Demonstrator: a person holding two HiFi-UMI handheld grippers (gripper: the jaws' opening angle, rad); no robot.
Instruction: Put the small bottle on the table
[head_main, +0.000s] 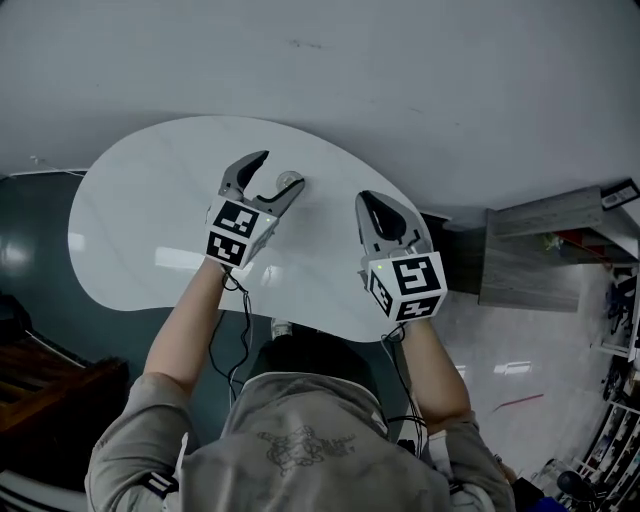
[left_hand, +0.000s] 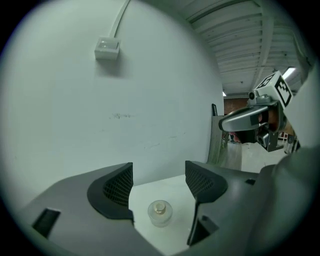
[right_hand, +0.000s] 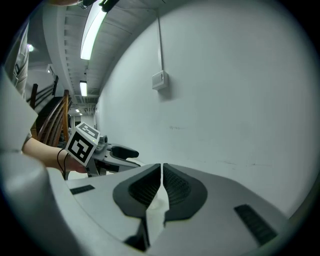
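Observation:
A small clear bottle (head_main: 287, 182) with a round cap stands upright on the white oval table (head_main: 140, 220), near its far edge. My left gripper (head_main: 280, 172) is open, one jaw on each side of the bottle. In the left gripper view the bottle (left_hand: 160, 212) sits low between the dark ribbed pads (left_hand: 119, 187), touching neither, and the left gripper (left_hand: 159, 175) holds nothing. My right gripper (head_main: 368, 200) hovers over the table's right end, apart from the bottle. In its own view the right gripper (right_hand: 161, 170) is shut with nothing in it.
A pale wall (head_main: 400, 60) runs just behind the table, with a small box and cable (left_hand: 107, 48) on it. A grey wooden cabinet (head_main: 540, 250) stands to the right. Dark floor (head_main: 30, 230) lies to the left.

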